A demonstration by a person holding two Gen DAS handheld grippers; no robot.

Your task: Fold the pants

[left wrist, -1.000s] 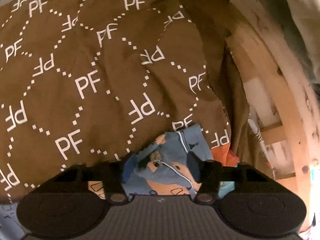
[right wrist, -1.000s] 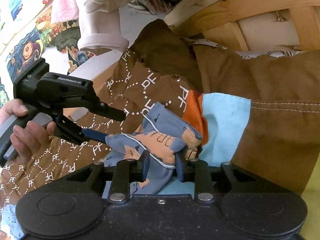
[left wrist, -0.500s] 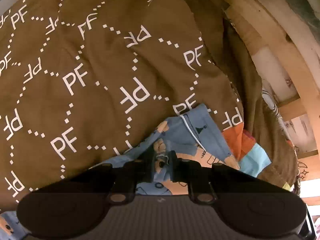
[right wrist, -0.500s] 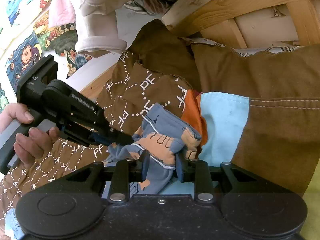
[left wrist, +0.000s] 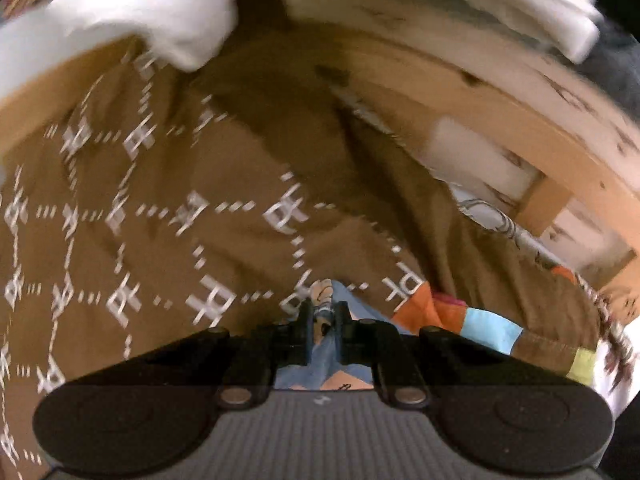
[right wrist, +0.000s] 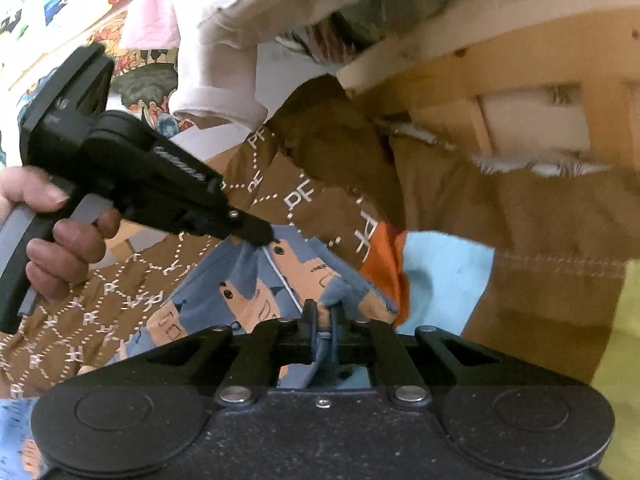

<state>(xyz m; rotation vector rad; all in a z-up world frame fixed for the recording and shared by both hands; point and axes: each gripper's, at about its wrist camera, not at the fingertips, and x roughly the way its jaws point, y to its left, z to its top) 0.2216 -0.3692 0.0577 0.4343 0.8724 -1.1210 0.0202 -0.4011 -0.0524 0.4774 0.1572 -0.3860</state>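
Left wrist view: the left gripper (left wrist: 323,316), black with ribbed grey housing, has its jaws clamped on a bunched fold of the small blue cotton pants printed with orange cartoon figures (left wrist: 320,364); motion blur softens the whole frame. The pants lie on a brown quilted bedspread patterned with white dotted diamonds and "PF" letters (left wrist: 160,208), whose patchwork border of orange, light blue and yellow-green squares (left wrist: 492,326) runs along the right edge. Beyond that border stands a pale, knotted wooden bed frame with slats (left wrist: 500,120); white garments (left wrist: 176,12) hang over the top rail, so open room lies mainly to the left, over the flat spread.

Right wrist view: the right gripper (right wrist: 323,322) has just been closing, and its jaws now pinch a narrow ridge of the same pants (right wrist: 248,280) by a white-piped edge. The fabric is soft, creased and slightly lifted between the two grips. The left gripper (right wrist: 260,236) enters from the left, held by a hand (right wrist: 60,236), its tip set on the far edge of the pants. A pink ribbed sleeve cuff (right wrist: 220,100) hangs above, in front of a colourful cartoon-print sheet (right wrist: 72,8).
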